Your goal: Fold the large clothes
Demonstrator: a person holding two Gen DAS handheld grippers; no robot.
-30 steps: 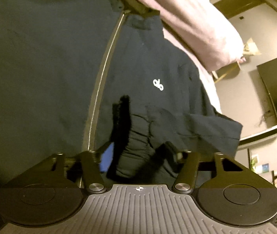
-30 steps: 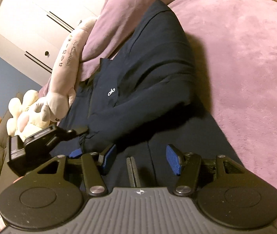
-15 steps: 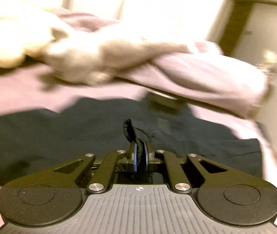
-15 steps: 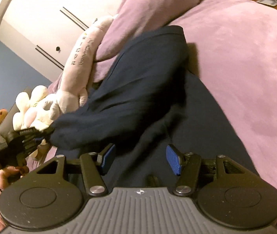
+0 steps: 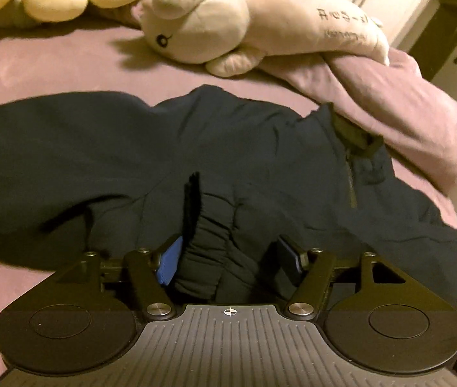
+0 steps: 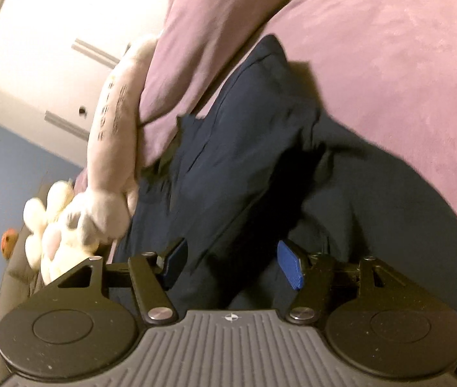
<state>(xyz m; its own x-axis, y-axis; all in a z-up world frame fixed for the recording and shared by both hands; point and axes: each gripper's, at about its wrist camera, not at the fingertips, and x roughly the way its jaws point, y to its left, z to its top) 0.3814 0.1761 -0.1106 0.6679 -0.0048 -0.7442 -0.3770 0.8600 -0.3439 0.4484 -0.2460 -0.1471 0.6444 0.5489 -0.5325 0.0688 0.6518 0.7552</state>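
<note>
Jacket: dark navy zip-up jacket (image 5: 260, 161), lying mostly flat on the purple bed cover (image 5: 51, 64), collar end tucked right up against the purple pillow (image 5: 405, 106).
Landmark: that pillow. The long cream plush toy (image 5: 260, 22) lies on top of it, and the jacket spreads away from it toward both cameras.
Left gripper (image 5: 231, 258): fingers spread wide, not gripping. The ribbed cuff (image 5: 206, 251) sits loose between them on top of the jacket body.
Right gripper (image 6: 231, 261): also wide apart, hanging over the hem end, far side from the pillow. Nothing pinched.
Done so far: looks to me like one sleeve (image 6: 244, 129) is already laid across the chest, so the first fold-in is there.
Left to do: probably the other sleeve, then doubling the body up. Still lumpy near the zipper (image 5: 351, 180), so I'd smooth first.
</note>
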